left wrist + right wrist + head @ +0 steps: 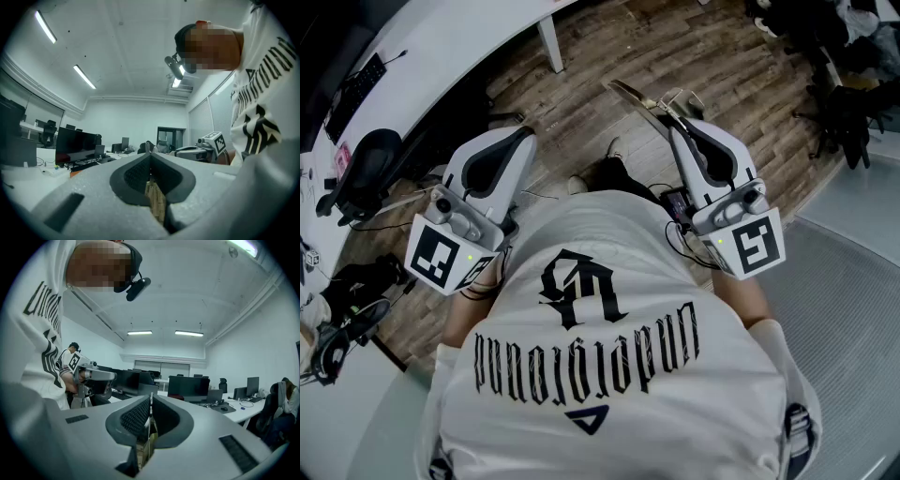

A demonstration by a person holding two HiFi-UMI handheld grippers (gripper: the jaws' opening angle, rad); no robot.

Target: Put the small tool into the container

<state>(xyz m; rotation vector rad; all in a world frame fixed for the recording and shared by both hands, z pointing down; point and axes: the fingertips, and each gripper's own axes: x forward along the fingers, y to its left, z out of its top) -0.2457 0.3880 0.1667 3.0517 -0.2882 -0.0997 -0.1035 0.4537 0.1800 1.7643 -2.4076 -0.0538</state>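
Observation:
Both grippers are held up level in front of the person's white shirt (609,356). My right gripper (673,117) is shut on a small flat metal tool (636,97), which sticks out past the jaw tips to the upper left in the head view. In the right gripper view only a thin pale edge shows between the closed pads (140,416). At the left of the head view my left gripper (525,136) is shut, and its dark pads (136,176) meet with nothing between them. No container shows in any view.
Below lies a wooden plank floor (731,84). A white desk (459,37) with a leg stands at the upper left, a black office chair (361,173) beside it. Dark clutter (844,103) sits at the upper right. Desks with monitors (190,387) fill the room ahead.

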